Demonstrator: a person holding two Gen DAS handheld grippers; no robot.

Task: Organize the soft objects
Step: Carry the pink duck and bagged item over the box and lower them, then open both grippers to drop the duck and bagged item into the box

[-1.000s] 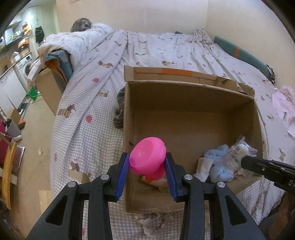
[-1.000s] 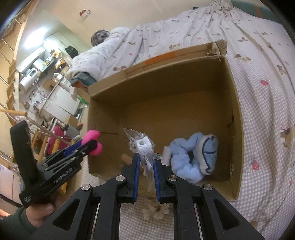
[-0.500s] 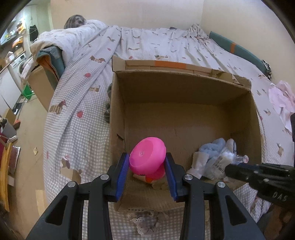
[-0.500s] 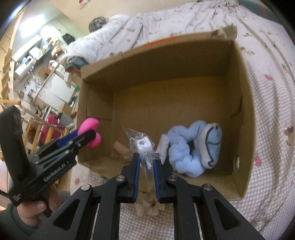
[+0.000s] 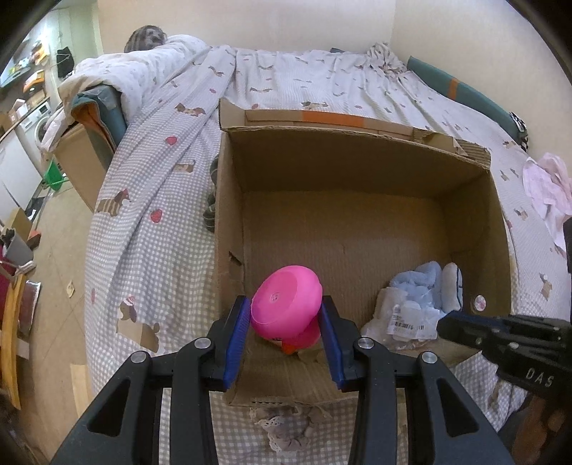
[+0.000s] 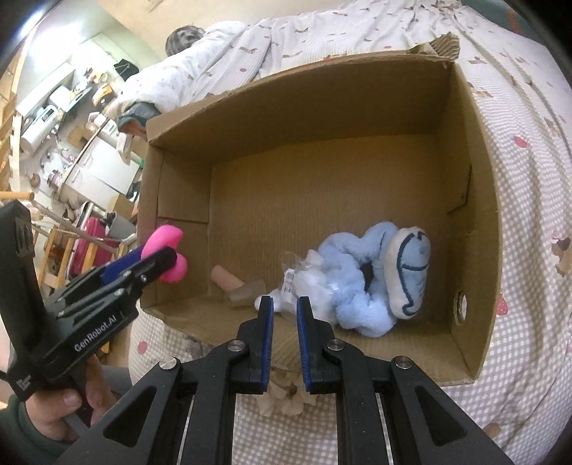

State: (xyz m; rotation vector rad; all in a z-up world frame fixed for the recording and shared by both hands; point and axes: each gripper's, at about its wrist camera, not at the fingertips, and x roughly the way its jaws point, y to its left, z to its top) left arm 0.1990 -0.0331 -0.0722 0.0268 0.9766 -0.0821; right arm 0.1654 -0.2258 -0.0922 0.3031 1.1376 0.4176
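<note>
A bed [image 5: 293, 82] fills most of the room, covered with a grey-and-white checked sheet printed with small dogs and hearts. Plain cream walls [image 5: 250, 25] rise behind it and on the right. A bunched white duvet [image 5: 118, 71] lies at the far left. The floor [image 5: 53, 286] on the left is pale tile. Far left stand white cabinets [image 6: 96, 179], a washing machine [image 5: 39, 125] and cluttered shelves.

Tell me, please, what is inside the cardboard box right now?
Inside the cardboard box lie a light blue plush toy, a clear plastic packet against it, and a small beige cylinder. Anything beneath the plush is hidden.
</note>
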